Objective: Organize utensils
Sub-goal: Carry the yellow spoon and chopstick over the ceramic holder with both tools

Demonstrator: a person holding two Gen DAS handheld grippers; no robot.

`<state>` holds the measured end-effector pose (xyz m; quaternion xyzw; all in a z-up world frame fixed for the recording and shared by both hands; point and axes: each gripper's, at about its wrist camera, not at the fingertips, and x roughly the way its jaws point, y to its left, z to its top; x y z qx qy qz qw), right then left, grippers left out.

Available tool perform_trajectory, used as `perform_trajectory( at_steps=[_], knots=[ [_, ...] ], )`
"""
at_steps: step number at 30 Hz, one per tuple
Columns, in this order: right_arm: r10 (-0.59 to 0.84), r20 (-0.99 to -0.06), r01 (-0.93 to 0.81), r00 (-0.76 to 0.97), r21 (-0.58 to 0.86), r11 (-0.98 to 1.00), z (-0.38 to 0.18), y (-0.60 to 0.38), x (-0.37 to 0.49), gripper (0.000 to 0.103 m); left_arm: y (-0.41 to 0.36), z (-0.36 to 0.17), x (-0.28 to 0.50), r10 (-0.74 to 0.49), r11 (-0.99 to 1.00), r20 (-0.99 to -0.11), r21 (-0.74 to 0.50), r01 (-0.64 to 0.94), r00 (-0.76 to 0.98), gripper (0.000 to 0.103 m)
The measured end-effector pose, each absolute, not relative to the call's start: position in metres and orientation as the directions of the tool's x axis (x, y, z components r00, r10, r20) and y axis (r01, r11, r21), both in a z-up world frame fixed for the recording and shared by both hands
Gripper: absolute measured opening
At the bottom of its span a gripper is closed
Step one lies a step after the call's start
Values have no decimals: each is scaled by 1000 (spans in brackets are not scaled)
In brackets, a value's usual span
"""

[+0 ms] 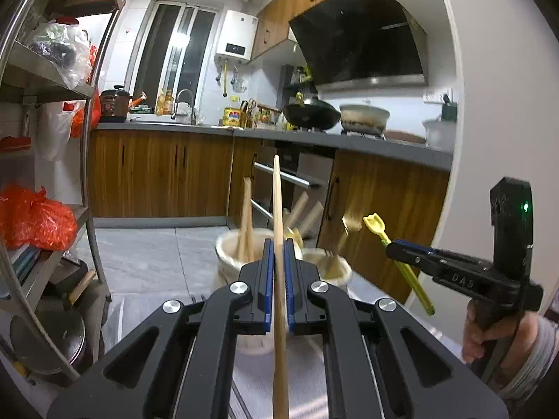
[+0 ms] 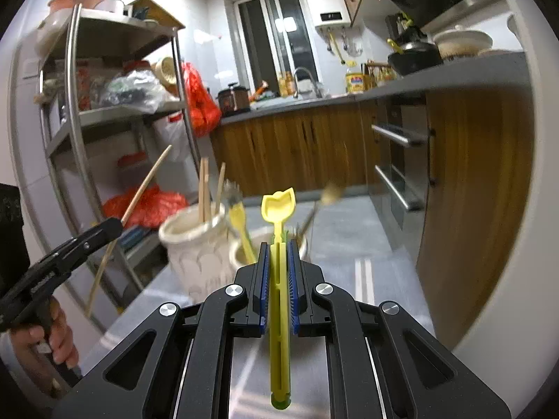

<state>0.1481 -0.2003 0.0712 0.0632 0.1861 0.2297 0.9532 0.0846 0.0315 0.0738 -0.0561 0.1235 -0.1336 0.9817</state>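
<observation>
Left wrist view: left hand-held gripper (image 1: 278, 249) squeezes a wooden chopstick (image 1: 278, 209); right hand-held gripper (image 2: 278, 255) squeezes a yellow spoon (image 2: 278, 209). Both still need dropping into the white pots (image 2: 195, 244).

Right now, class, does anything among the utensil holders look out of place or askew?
Nothing looks spilled or broken. The two holders, the tall white jar and the cup beside it, stand upright with utensils leaning loosely. The left gripper holds a chopstick, the right gripper a yellow spoon, neither sorted yet.

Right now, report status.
Left gripper shut on wooden chopstick. Right gripper shut on yellow spoon. White holders ahead, nothing blocking.
</observation>
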Motion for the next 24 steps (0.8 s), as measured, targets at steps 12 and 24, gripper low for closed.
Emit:
perform_trajectory(
  at_steps=[12,24],
  knots=[
    [537,-216,-449,815,350,822,83,-183,217,11,51,90,170,-315,913,-152,-317,256,937,5],
    [494,-250,-420,833,296,858,54,-151,245,11,30,63,196,-182,963,-107,-221,155,977,5]
  ],
)
